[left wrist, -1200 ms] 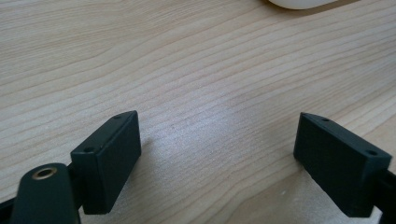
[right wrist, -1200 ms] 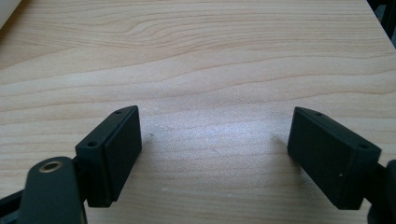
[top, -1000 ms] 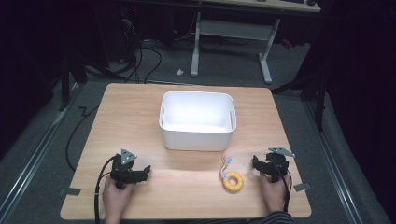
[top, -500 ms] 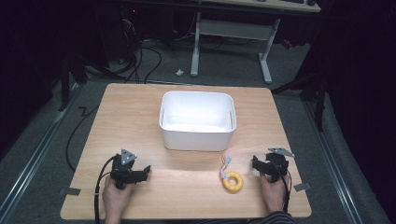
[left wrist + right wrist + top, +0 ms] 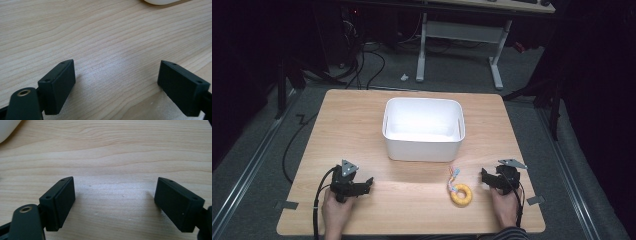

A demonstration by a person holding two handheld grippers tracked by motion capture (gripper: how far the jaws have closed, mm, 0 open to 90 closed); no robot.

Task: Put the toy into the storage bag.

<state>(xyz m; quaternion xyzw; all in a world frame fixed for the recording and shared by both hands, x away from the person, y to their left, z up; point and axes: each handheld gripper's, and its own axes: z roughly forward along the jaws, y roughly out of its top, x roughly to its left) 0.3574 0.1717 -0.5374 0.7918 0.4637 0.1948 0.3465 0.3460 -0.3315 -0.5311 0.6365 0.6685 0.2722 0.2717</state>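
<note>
A white rectangular bin stands in the middle of the wooden table. A yellow ring toy with a multicoloured tassel lies near the front right. My left gripper rests on the table at the front left, held by a hand, jaws pointing right. In the left gripper view the left gripper is open with bare wood between its fingers. My right gripper rests at the front right, just right of the ring, pointing left. In its own view the right gripper is open and empty.
The bin's rounded corner shows at the top of the left gripper view, and the bin's edge at the top left of the right gripper view. Desk legs and cables stand on the floor beyond the table.
</note>
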